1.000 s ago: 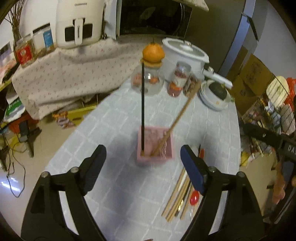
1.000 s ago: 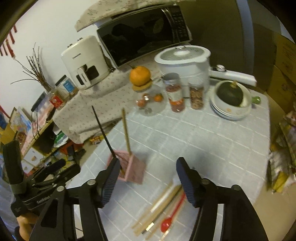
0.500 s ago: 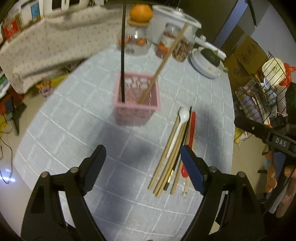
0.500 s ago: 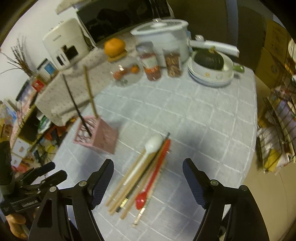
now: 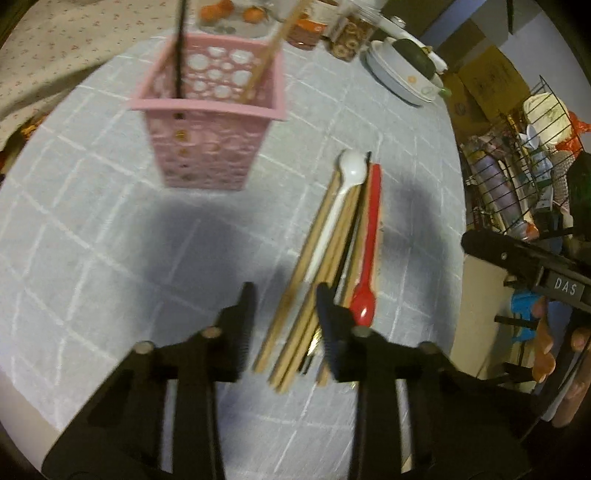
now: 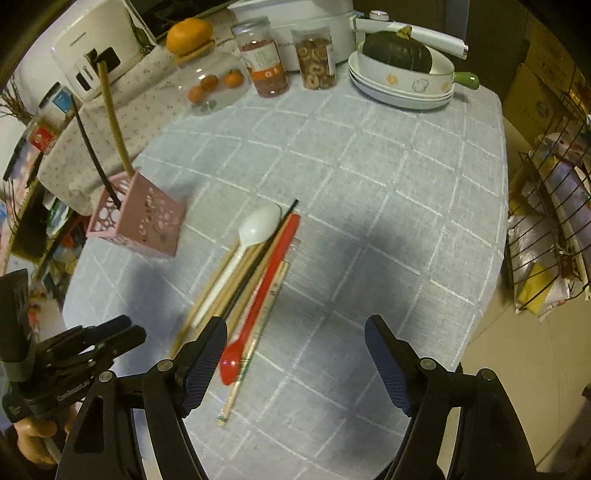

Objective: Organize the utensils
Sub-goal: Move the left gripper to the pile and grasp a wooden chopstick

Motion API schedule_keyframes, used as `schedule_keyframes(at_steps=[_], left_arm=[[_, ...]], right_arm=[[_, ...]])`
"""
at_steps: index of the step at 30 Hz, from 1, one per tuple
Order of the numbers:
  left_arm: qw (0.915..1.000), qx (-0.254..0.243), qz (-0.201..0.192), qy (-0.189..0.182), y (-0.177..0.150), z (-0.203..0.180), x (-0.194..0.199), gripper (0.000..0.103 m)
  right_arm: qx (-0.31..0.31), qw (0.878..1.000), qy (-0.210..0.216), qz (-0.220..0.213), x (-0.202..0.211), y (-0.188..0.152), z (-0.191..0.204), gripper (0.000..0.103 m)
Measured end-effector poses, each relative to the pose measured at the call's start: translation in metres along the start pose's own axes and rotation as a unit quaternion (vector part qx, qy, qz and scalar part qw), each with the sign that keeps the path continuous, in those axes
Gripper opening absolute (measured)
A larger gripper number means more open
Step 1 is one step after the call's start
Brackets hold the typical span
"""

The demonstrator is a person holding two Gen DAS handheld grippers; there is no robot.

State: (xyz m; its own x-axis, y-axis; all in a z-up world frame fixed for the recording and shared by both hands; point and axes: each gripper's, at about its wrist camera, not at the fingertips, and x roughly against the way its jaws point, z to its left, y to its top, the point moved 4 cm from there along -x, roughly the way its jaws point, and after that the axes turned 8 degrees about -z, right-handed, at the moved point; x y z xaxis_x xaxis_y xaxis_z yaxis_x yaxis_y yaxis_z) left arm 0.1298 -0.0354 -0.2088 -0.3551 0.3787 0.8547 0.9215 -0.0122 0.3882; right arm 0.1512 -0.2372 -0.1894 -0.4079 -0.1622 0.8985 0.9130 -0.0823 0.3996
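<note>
left wrist view: left gripper (image 5: 284,295) had just been closing, jaws narrow w/ wooden chopsticks (image 5: 295,325) between them, contact not clear. right gripper (image 6: 295,339) was wide open, empty, beside the red spoon (image 6: 258,299). white spoon (image 5: 341,199) lay on the pile near the pink basket (image 5: 207,110).

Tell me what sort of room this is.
Most likely a home kitchen or dining corner: a checked tablecloth carries a rice cooker, food jars and a squash in a dish, with an air fryer behind.
</note>
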Motion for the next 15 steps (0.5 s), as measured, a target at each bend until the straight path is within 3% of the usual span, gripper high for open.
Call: schedule_keyframes(at_steps=[5, 15], left_arm=[[0.9999, -0.012, -0.006, -0.002, 0.001, -0.013, -0.025, 0.013], [0.9999, -0.006, -0.007, 0.01, 0.008, -0.012, -0.052, 0.011]], right_arm=[[-0.002, 1.0, -0.011, 0.017, -0.01, -0.002, -0.012, 0.078], [0.004, 1.0, -0.017, 0.024, -0.013, -0.001, -0.026, 0.078]])
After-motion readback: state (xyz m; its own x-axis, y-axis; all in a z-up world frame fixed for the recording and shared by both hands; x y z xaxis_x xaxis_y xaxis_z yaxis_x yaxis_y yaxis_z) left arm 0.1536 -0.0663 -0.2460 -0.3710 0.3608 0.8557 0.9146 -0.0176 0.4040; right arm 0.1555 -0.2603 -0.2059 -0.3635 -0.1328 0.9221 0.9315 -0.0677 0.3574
